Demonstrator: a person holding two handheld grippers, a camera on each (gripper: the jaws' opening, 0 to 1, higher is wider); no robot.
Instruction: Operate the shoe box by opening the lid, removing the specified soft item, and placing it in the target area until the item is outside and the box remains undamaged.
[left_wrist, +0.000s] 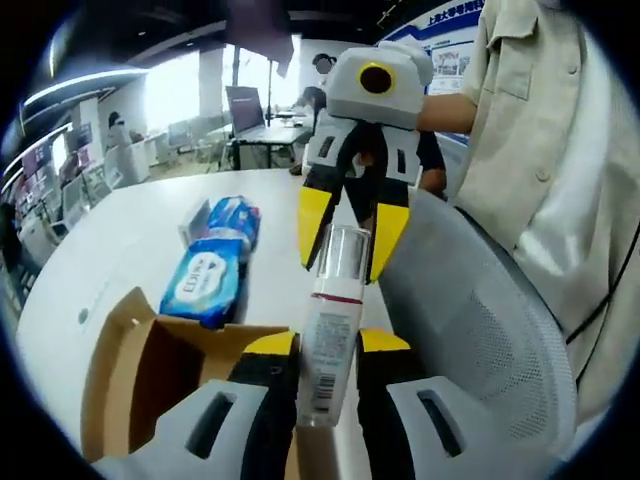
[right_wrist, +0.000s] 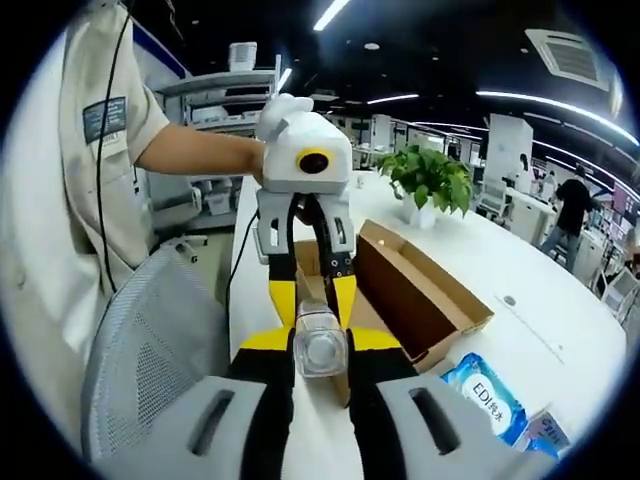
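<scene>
A slim white bottle with a clear cap hangs in the air between my two grippers. In the left gripper view, my left gripper is shut on its labelled body, and my right gripper comes down from above with its yellow tips closed on the cap. From the right gripper view, the cap end of the bottle sits between the jaws of my right gripper, with my left gripper facing it. The brown shoe box lies open on the white table below.
Two blue wet-wipe packs lie on the table beyond the box. A grey mesh chair stands close by. A person in a beige shirt holds the grippers. A potted plant stands further along the table.
</scene>
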